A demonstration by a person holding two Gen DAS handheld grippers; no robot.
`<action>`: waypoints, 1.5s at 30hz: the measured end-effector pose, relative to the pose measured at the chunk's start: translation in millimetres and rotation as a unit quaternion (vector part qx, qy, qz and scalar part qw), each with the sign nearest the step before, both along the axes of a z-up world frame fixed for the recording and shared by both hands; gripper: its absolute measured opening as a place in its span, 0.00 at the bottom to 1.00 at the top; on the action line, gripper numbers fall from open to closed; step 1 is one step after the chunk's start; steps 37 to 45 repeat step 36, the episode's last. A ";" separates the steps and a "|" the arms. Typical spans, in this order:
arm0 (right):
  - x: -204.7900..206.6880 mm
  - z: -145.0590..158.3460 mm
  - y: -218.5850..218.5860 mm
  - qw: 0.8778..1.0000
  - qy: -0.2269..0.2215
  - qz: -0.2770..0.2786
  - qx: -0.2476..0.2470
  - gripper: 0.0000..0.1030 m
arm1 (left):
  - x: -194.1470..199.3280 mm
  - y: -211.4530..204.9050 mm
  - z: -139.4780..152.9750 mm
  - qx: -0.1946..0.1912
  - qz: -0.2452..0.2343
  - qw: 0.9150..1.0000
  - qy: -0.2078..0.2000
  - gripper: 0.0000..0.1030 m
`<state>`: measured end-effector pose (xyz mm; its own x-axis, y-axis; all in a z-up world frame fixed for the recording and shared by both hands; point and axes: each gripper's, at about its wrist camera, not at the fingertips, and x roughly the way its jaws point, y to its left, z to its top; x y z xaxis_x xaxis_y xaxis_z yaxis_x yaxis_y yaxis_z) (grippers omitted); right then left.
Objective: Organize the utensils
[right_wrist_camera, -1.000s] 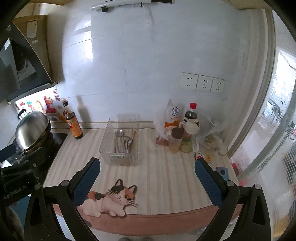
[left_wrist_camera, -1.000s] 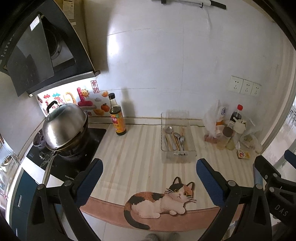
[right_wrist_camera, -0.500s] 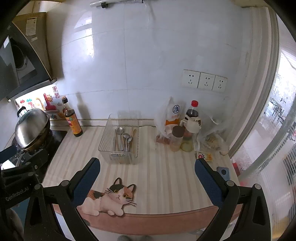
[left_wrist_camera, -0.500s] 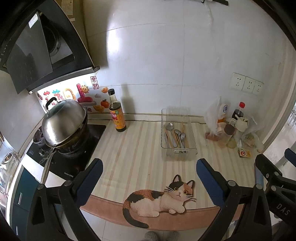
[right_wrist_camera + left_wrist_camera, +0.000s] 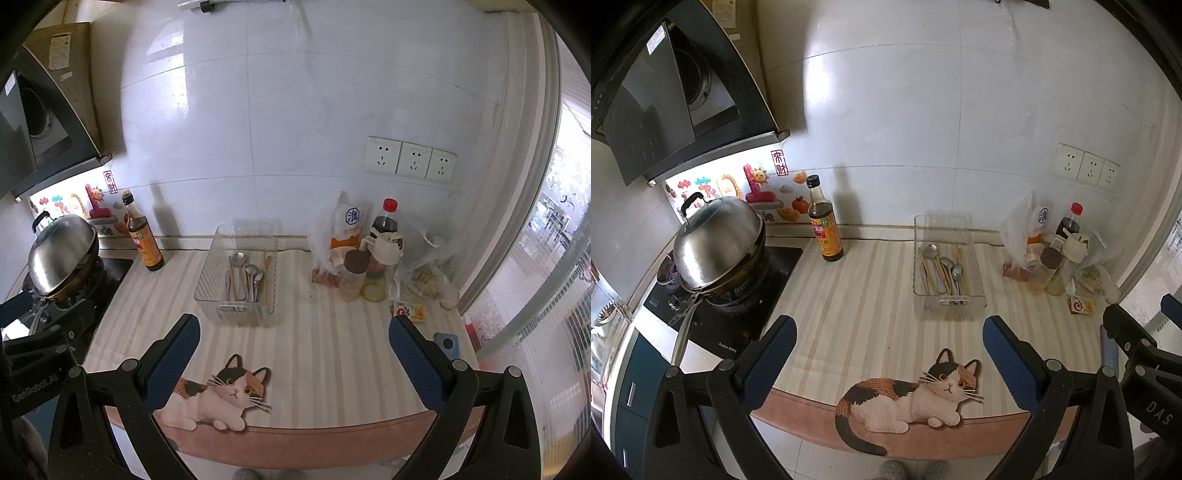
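Now both the left gripper (image 5: pixel 886 350) and the right gripper (image 5: pixel 293 349) are wide apart and hold nothing. Inside the clear bin (image 5: pixel 221 280), the spoons (image 5: pixel 249 277) look thin, stiff and slippery; better pinch a handle.

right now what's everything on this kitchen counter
clear plastic bin: 1, see-through, counter centre
metal spoons and wooden chopsticks: several, silver and tan, inside bin
dark sauce bottle: 1, brown, orange label, beside stove
lidded steel wok: 1, silver, on stove
red-capped bottle: 1, dark, right cluster by wall
cat-print striped mat: 1, beige, covers counter
left gripper: jaws open, empty
right gripper: jaws open, empty
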<state>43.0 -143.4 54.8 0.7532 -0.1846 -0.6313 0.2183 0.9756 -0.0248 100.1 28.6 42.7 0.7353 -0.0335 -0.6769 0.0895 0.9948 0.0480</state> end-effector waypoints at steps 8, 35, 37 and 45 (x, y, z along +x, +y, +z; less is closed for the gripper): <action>3.9 -3.7 0.1 1.000 0.000 0.000 0.002 1.00 | 1.8 0.4 -2.0 0.002 -0.001 1.000 0.001 1.00; 6.8 -4.2 0.7 1.000 0.002 -0.005 0.001 1.00 | 2.0 -2.3 -6.0 0.002 0.003 1.000 0.002 1.00; 6.9 -4.3 0.6 1.000 0.002 -0.005 0.001 1.00 | 2.3 -2.3 -6.2 0.003 0.003 1.000 0.002 1.00; 6.9 -4.3 0.6 1.000 0.002 -0.005 0.001 1.00 | 2.3 -2.3 -6.2 0.003 0.003 1.000 0.002 1.00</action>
